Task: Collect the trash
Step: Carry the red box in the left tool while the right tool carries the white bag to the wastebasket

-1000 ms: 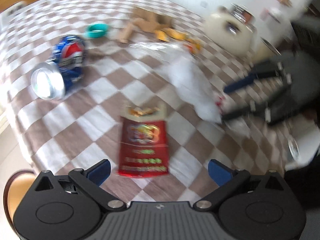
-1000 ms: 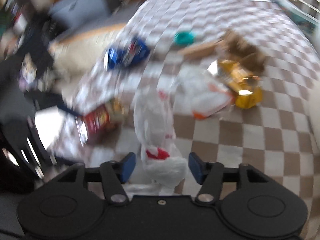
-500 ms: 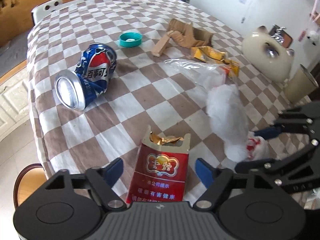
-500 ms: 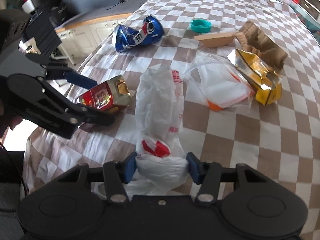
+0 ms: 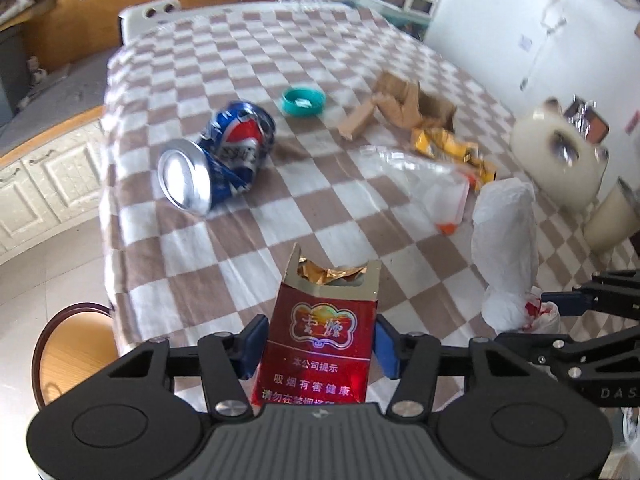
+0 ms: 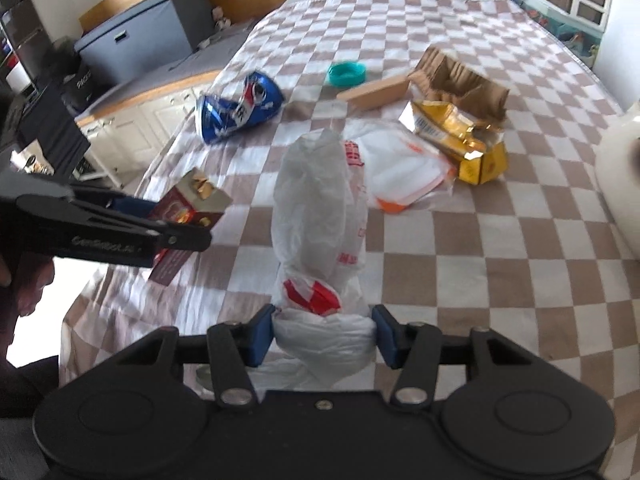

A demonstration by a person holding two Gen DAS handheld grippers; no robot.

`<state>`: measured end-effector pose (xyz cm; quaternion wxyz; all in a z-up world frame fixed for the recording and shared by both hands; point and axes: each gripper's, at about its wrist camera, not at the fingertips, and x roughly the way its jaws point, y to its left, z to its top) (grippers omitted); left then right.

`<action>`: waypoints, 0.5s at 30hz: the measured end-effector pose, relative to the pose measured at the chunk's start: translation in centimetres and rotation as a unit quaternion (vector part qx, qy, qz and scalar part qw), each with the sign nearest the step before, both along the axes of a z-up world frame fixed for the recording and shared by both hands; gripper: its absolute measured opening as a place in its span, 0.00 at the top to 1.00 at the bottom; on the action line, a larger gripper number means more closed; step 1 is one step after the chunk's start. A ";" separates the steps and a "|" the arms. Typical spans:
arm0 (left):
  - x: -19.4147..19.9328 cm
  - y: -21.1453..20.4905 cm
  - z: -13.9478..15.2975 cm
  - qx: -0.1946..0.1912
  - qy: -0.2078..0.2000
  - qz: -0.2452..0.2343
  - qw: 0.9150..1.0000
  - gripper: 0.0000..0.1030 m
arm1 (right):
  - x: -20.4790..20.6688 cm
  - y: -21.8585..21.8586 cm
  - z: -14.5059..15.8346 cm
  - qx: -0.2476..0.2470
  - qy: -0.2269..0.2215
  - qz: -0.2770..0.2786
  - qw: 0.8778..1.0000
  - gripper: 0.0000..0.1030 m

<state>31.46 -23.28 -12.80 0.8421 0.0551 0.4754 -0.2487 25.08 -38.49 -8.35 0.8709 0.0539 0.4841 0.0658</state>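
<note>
The left gripper (image 5: 318, 344) was wide open a second ago; its jaws have just closed onto the red cigarette pack (image 5: 320, 344), lifting it off the checkered table (image 5: 280, 216). The right gripper (image 6: 324, 338) still squeezes the white plastic bag (image 6: 320, 216).

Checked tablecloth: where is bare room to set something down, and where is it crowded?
Bare: the far half of the checked tablecloth beyond the teal cap, and the patch between the crushed can and the clear wrapper. Crowded: cardboard scraps, gold wrapper and clear wrapper bunch together.
</note>
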 end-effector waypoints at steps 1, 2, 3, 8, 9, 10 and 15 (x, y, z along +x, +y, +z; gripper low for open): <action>-0.3 0.3 0.4 -0.004 -0.004 0.007 1.000 0.46 | -0.1 0.0 0.3 -0.001 -0.005 -0.005 1.000 0.48; -0.6 0.5 0.9 -0.008 -0.010 0.013 1.000 0.46 | -0.2 -0.1 0.7 -0.004 -0.011 -0.010 1.000 0.48; -0.9 0.7 1.3 -0.010 -0.017 0.019 1.000 0.46 | -0.2 0.0 1.1 -0.008 -0.019 -0.013 1.000 0.48; -2.3 2.1 3.6 -0.029 -0.044 0.046 0.998 0.46 | -0.4 0.2 3.5 -0.013 -0.056 -0.020 0.998 0.48; -2.5 2.4 4.0 -0.034 -0.049 0.051 0.997 0.46 | -0.4 0.3 4.0 -0.013 -0.063 -0.021 0.998 0.48; -2.7 2.8 4.4 -0.038 -0.053 0.056 0.996 0.46 | -0.3 0.4 4.4 -0.012 -0.070 -0.021 0.997 0.49; -3.8 4.9 6.4 -0.051 -0.072 0.083 0.993 0.46 | 0.1 1.5 6.6 -0.012 -0.096 -0.014 0.995 0.48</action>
